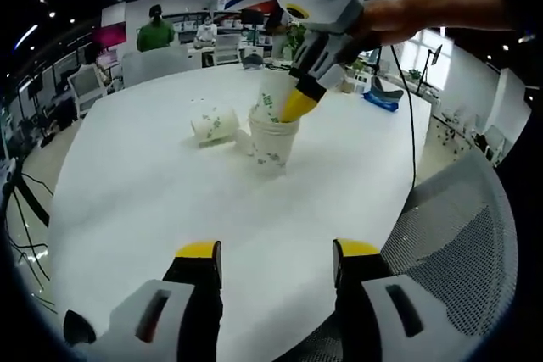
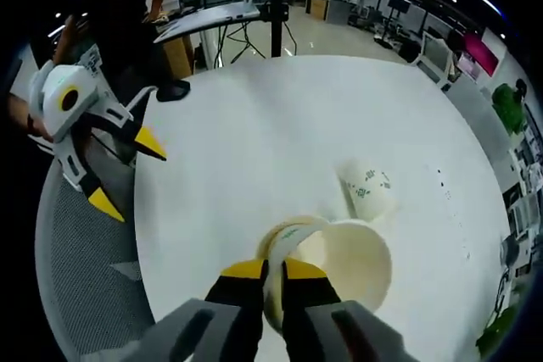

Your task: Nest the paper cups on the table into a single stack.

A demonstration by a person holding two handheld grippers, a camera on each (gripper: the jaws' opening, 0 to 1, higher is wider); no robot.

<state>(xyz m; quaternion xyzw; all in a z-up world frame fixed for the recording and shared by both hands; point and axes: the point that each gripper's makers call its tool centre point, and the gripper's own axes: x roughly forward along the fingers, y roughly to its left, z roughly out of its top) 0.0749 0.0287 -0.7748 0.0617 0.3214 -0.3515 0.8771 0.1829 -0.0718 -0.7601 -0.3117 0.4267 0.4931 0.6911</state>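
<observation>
Three white paper cups with green print are on or over the round white table [image 1: 153, 201]. One cup [image 1: 273, 146] stands upright at mid-table. My right gripper [image 1: 293, 104] is shut on the rim of a second cup [image 1: 270, 101], which is tilted with its base in the standing cup's mouth. A third cup [image 1: 214, 125] lies on its side just left of them. In the right gripper view my right gripper [image 2: 274, 270] pinches the held cup's wall [image 2: 288, 231] above the standing cup [image 2: 365, 269], with the lying cup [image 2: 369, 192] beyond. My left gripper [image 1: 278, 252] is open near the table's edge and holds nothing.
A grey mesh chair [image 1: 458, 235] sits at the table's near edge, beside my left gripper [image 2: 127, 174], which is off to the left in the right gripper view. People, desks and chairs stand in the office beyond the far side of the table [image 2: 280, 125].
</observation>
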